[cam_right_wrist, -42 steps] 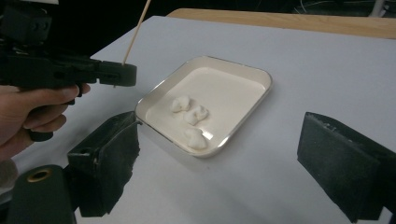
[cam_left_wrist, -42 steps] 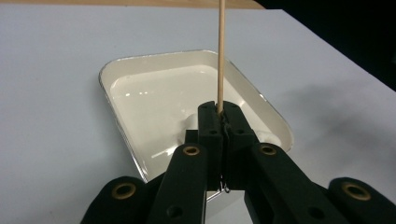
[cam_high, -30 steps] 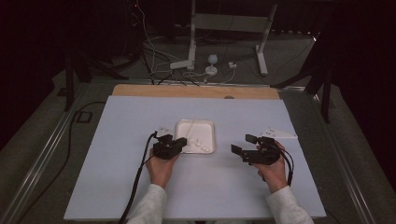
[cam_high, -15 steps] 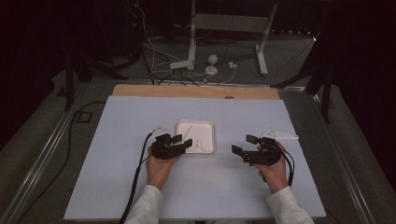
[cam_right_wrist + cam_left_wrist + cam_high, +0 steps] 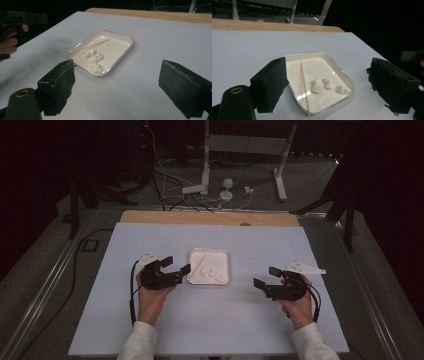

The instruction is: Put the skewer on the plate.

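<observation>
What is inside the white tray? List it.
The white tray holds three small white lumps and a thin wooden stick whose near end juts over the rim. The tray floor under the lumps is covered.

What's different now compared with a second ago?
The left hand-held gripper has drawn back from the white tray toward the table's left, and its jaws have just been opening; nothing sits between them. The wooden skewer now lies in the tray, let go. The right hand-held gripper, tray and three white lumps stayed put.
</observation>
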